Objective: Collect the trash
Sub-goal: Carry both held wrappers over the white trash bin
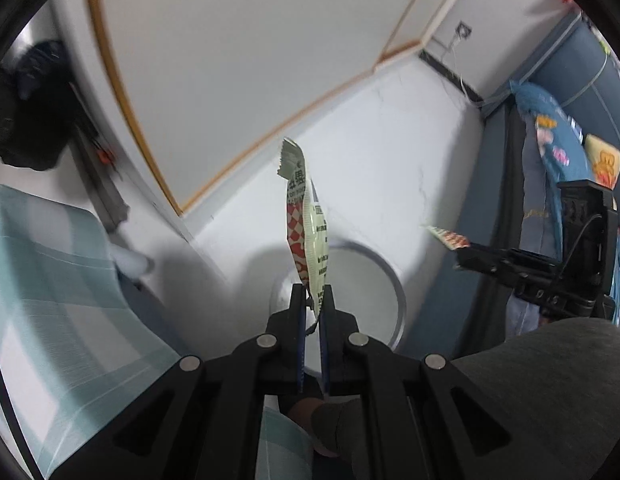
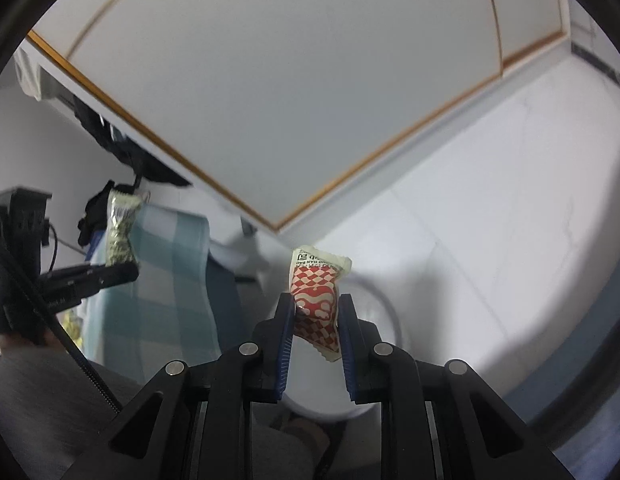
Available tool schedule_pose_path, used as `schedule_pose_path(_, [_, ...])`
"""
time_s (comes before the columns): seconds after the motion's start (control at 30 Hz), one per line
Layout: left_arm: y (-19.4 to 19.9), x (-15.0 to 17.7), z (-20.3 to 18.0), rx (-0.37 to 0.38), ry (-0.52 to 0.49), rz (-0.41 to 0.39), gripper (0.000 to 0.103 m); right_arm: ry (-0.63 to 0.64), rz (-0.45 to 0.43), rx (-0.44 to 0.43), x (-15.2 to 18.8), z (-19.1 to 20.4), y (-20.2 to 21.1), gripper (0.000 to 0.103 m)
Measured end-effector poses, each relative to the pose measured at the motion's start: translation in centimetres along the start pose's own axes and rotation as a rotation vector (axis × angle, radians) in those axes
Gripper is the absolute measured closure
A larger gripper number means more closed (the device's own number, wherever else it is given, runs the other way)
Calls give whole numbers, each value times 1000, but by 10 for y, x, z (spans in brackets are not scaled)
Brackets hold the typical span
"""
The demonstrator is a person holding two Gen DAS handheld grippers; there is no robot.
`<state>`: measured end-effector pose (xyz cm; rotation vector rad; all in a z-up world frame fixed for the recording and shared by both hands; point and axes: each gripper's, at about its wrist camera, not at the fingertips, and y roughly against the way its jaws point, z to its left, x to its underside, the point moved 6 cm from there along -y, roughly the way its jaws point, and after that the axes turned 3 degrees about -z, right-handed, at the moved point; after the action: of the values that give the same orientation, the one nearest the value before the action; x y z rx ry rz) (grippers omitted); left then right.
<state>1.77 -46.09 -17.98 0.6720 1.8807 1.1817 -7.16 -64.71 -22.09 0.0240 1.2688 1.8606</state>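
White floor, round bin [image 1: 384,280] below. 2 wrappers are held: left gripper [image 1: 312,296] pinches wrapper [image 1: 306,216], right gripper [image 2: 316,312] clamps second wrapper [image 2: 316,300]. Each should be centred over the rim before release.

Your left gripper [image 1: 313,294] and right gripper [image 2: 315,308] are matte black linkages with round silver pivot pins and ribbed blue pads [image 2: 285,344]. A thin black cable [image 2: 70,344] trails from the left one. You wear grey trousers [image 1: 550,380].

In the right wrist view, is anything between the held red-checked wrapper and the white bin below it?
Nothing. In the right wrist view the wrapper hangs in the right gripper above the bin, with clear air between.
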Motion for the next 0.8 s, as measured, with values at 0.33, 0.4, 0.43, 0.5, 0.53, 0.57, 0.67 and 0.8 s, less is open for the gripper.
schedule_pose_path(0.33, [-61, 11, -17, 66, -13, 204, 100, -54, 130, -27, 42, -24, -54, 83])
schedule_pose_path(0.4, [-68, 14, -13, 86, 3, 233, 100, -60, 138, -39, 48, -26, -59, 83])
schedule_pose_path(0.43, [-73, 15, -15, 99, 10, 248, 100, -62, 143, -41, 50, -24, -63, 83])
schedule_pose_path(0.5, [-81, 19, -17, 112, 8, 284, 100, -83, 163, -38, 58, -29, -72, 83])
schedule_pose_path(0.53, [-88, 22, -18, 121, 9, 312, 100, -99, 172, -40, 62, -32, -76, 83])
schedule_pose_path(0.57, [-90, 24, -19, 127, 10, 331, 100, -112, 180, -39, 64, -35, -80, 83])
schedule_pose_path(0.67, [-105, 30, -24, 161, 24, 396, 100, -132, 199, -33, 67, -37, -92, 82])
schedule_pose_path(0.8, [-125, 39, -22, 175, 80, 471, 100, -137, 222, -28, 71, -41, -103, 82])
